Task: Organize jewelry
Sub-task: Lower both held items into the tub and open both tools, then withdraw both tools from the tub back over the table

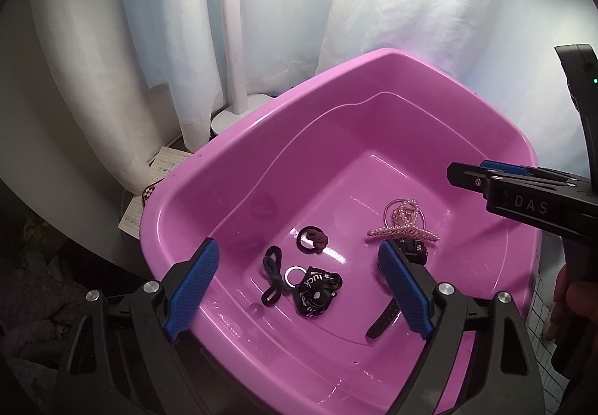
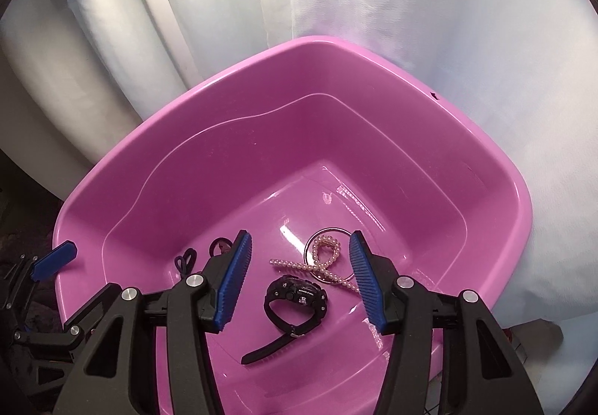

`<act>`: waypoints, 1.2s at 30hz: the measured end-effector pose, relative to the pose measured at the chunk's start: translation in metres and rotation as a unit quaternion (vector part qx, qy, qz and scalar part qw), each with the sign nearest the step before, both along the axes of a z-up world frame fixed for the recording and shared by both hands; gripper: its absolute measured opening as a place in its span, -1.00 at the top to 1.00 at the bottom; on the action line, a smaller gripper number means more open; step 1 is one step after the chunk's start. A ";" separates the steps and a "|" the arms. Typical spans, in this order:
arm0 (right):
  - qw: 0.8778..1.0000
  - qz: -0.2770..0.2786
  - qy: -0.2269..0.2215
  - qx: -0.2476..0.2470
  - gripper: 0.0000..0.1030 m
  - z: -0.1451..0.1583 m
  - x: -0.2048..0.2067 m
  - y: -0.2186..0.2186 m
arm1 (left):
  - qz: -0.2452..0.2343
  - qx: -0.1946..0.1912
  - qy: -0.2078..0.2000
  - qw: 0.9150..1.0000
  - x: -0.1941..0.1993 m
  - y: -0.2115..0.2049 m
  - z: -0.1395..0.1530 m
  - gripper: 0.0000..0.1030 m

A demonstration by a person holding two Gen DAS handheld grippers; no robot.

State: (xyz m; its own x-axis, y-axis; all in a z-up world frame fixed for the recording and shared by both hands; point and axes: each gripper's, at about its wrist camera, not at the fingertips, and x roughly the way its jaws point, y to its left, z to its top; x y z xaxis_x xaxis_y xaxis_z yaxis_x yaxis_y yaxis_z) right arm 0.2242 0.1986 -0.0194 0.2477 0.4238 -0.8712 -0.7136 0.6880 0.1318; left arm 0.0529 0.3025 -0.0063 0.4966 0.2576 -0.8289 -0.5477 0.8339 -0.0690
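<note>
The left gripper [image 1: 299,288] hung with its jaws apart over the near rim of the pink tub [image 1: 231,168], holding nothing. Only its view showed the hair ties [image 1: 274,278] and the black pouch [image 1: 316,290]. The right gripper [image 2: 299,280], also apart and empty, framed the watch [image 2: 295,297] and pearl clip [image 2: 321,262]. The far half of the tub floor lay bare.

Bright backlight, strong fisheye bend

Light pours through the white curtain [image 1: 429,4], blown out at upper right in the left wrist view. The pink basin [image 1: 231,168] shows small glare streaks on its glossy floor. Corners fall into black vignette; the lower-left surroundings are dim, and edges curve strongly.
</note>
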 end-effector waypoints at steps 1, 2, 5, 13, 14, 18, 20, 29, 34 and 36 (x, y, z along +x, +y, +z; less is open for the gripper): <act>1.000 0.000 -0.001 0.001 -0.06 0.001 0.000 -0.001 | 0.000 0.000 -0.001 1.000 -0.001 0.000 0.001 -0.66; 1.000 0.001 -0.002 0.002 -0.07 0.001 -0.001 -0.001 | -0.001 0.000 -0.002 1.000 -0.001 0.000 0.002 -0.66; 1.000 0.000 -0.004 0.002 -0.07 0.002 -0.002 -0.002 | -0.003 0.001 -0.006 1.000 -0.003 -0.001 0.004 -0.66; 1.000 -0.003 -0.011 0.011 -0.14 0.008 -0.004 -0.007 | -0.002 0.011 -0.013 1.000 -0.004 -0.005 0.012 -0.69; 1.000 -0.003 -0.010 0.013 -0.16 0.009 -0.005 -0.008 | -0.001 0.012 -0.014 1.000 -0.005 -0.004 0.013 -0.71; 1.000 -0.001 -0.011 0.022 -0.22 0.014 -0.008 -0.014 | 0.002 0.015 -0.018 1.000 -0.008 -0.005 0.018 -0.74; 1.000 0.000 -0.012 0.026 -0.25 0.018 -0.011 -0.017 | 0.005 0.017 -0.021 1.000 -0.011 -0.005 0.020 -0.76; 0.999 0.001 -0.009 0.049 -0.30 0.028 -0.024 -0.032 | 0.012 0.020 -0.035 0.999 -0.020 -0.011 0.029 -0.82; 0.998 -0.004 -0.011 0.068 -0.35 0.034 -0.036 -0.048 | 0.012 0.022 -0.042 0.999 -0.027 -0.019 0.033 -0.83; 0.997 -0.007 -0.015 0.078 -0.35 0.038 -0.044 -0.059 | 0.009 0.022 -0.046 0.999 -0.031 -0.023 0.036 -0.84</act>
State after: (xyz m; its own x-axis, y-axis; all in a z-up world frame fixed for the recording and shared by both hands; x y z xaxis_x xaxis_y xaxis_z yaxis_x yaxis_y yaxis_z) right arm 0.1801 0.1397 0.0188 0.2801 0.5498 -0.7869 -0.7095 0.6707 0.2160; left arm 0.0220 0.2794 0.0295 0.5650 0.3024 -0.7677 -0.5558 0.8272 -0.0831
